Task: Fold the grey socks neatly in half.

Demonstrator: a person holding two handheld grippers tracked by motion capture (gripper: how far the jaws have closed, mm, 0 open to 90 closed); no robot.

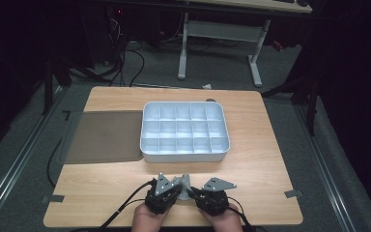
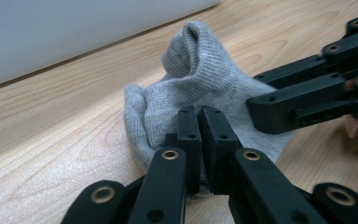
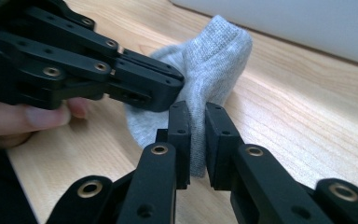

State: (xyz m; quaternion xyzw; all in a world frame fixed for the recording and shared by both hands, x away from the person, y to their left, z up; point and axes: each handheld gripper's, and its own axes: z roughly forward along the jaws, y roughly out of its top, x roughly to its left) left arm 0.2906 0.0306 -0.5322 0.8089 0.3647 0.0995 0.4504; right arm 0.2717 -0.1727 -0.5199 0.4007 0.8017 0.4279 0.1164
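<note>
A small grey knitted sock (image 1: 185, 182) lies bunched on the wooden table near its front edge, between my two grippers. In the left gripper view, my left gripper (image 2: 200, 116) is shut on a lower fold of the sock (image 2: 200, 74), whose cuff stands up behind the jaws. Seen from the right gripper view, my right gripper (image 3: 196, 112) is shut on another fold of the sock (image 3: 214, 51), with fabric filling the narrow gap between its pads. The two grippers meet almost tip to tip, left gripper (image 1: 178, 191) and right gripper (image 1: 194, 194).
A white tray (image 1: 183, 157) divided into several compartments stands in the middle of the table, just beyond the sock. A flat grey mat (image 1: 104, 135) lies to its left. Bare wood (image 1: 265, 193) stretches to the right of the hands.
</note>
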